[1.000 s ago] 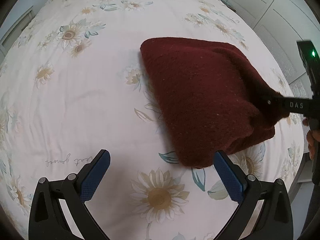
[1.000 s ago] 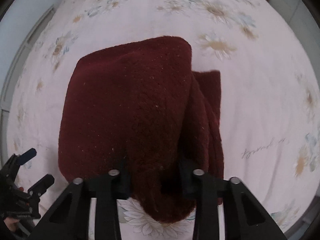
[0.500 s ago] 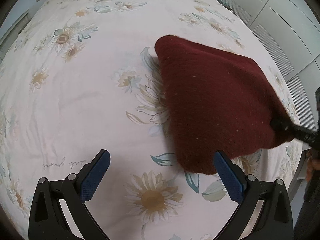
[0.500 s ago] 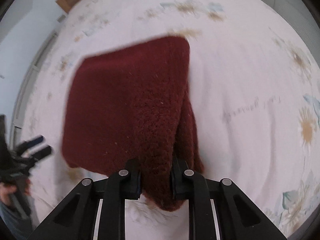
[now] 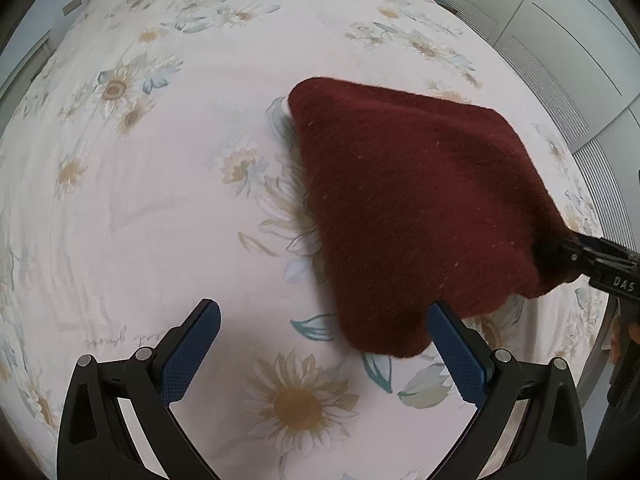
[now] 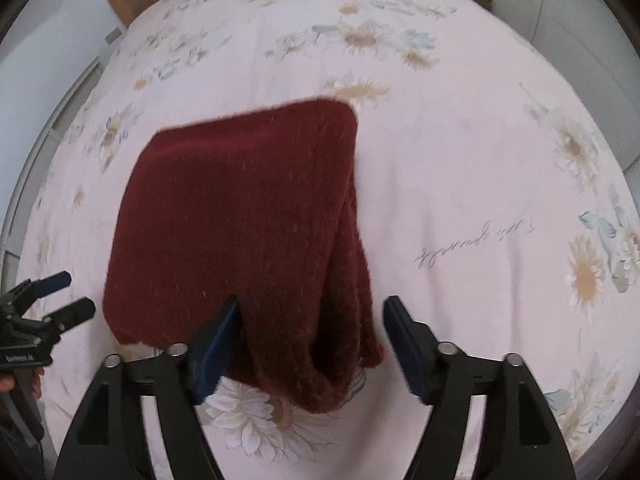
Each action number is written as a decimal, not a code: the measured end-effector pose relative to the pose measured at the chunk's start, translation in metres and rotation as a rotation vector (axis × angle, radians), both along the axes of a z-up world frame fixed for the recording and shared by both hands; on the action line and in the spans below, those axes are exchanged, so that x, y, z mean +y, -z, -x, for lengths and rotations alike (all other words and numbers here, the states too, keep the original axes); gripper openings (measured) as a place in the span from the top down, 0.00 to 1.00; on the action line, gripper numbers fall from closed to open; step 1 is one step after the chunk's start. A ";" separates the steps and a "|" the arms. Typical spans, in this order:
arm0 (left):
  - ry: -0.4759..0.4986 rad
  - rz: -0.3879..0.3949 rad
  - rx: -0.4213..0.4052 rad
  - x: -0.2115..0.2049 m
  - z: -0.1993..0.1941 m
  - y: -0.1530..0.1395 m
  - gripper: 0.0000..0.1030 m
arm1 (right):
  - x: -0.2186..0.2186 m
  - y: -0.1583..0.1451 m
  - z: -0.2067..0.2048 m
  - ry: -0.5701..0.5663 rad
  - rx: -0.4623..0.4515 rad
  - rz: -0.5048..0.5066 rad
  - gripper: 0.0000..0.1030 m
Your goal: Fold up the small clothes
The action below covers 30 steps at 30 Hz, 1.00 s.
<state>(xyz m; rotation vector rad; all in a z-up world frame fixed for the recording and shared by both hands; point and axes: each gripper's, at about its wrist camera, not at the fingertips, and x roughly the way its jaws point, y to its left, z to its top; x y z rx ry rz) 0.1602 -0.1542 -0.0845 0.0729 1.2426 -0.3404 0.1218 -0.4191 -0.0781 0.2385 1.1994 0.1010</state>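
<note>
A folded dark red knitted garment lies on the floral bedsheet; it also shows in the right wrist view. My left gripper is open and empty, hovering just in front of the garment's near corner. My right gripper is open, its blue pads standing either side of the garment's near folded edge; the cloth sags between them. From the left wrist view the right gripper sits at the garment's right corner, its jaws hidden by cloth.
The bed's right edge and white wardrobe doors lie to the right. A wooden headboard is at the far end. The left gripper appears at the left edge of the right wrist view.
My right gripper was shut on the garment's folded edge and has now opened, releasing it. The garment has shifted slightly across the bed and settled. The left gripper stayed open.
</note>
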 end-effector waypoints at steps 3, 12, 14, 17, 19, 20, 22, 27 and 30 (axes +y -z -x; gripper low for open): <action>0.009 -0.020 -0.021 -0.010 -0.011 -0.007 0.01 | -0.004 -0.013 -0.007 0.010 -0.033 0.005 0.19; -0.026 0.014 0.009 -0.045 -0.062 -0.003 0.01 | 0.002 -0.003 -0.057 0.007 0.016 0.004 0.01; -0.030 0.008 0.024 -0.050 -0.071 0.004 0.01 | 0.005 0.007 -0.061 0.003 0.036 -0.009 0.01; -0.030 0.005 0.069 -0.057 -0.078 0.020 0.01 | 0.009 0.023 -0.063 -0.005 0.063 -0.024 0.01; -0.020 -0.004 0.088 -0.060 -0.075 0.033 0.01 | 0.009 0.035 -0.064 -0.013 0.087 -0.023 0.01; -0.014 -0.010 0.090 -0.060 -0.072 0.039 0.01 | 0.009 0.040 -0.064 -0.015 0.094 -0.028 0.01; -0.019 -0.013 0.088 -0.057 -0.067 0.051 0.01 | 0.005 0.051 -0.064 -0.008 0.106 -0.067 0.01; -0.054 0.052 0.110 -0.045 -0.063 0.067 0.00 | 0.000 0.067 -0.062 -0.014 0.103 -0.129 0.01; -0.034 0.043 0.090 -0.045 -0.061 0.070 0.00 | 0.000 0.074 -0.061 -0.028 0.110 -0.153 0.01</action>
